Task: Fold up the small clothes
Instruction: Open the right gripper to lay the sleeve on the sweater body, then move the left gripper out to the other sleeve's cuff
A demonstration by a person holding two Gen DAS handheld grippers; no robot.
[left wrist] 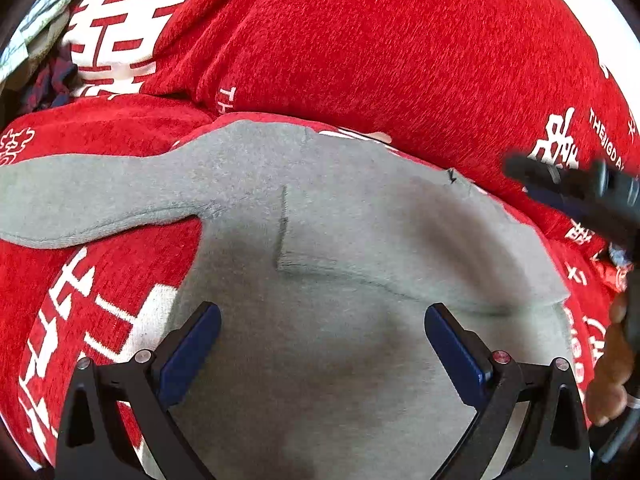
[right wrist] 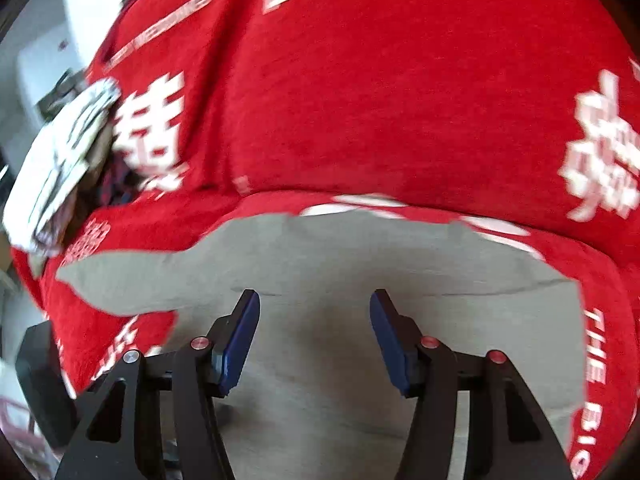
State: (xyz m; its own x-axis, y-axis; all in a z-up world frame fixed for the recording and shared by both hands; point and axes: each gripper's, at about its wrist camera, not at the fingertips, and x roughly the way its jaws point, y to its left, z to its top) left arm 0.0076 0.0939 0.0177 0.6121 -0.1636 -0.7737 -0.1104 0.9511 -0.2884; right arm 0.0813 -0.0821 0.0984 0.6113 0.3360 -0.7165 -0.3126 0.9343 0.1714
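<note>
A small grey garment (left wrist: pixel 340 240) lies flat on a red cover with white characters (left wrist: pixel 360 48). One sleeve stretches out to the left; the other side is folded over onto the body. My left gripper (left wrist: pixel 322 320) hovers over its lower middle, jaws wide apart, nothing between them. My right gripper (right wrist: pixel 314 308) stands open above the same grey garment (right wrist: pixel 320 256), its blue pads (right wrist: pixel 240 336) clear of the cloth. The right gripper's dark tip (left wrist: pixel 568 184) shows at the right edge of the left wrist view, with a hand (left wrist: pixel 616 368) below it.
A pile of other clothes (left wrist: pixel 48 40), grey, patterned and dark plaid, sits at the far left on the red cover. The same clothes pile (right wrist: pixel 68 152) shows blurred in the right wrist view. The cover rises like a cushion behind the garment.
</note>
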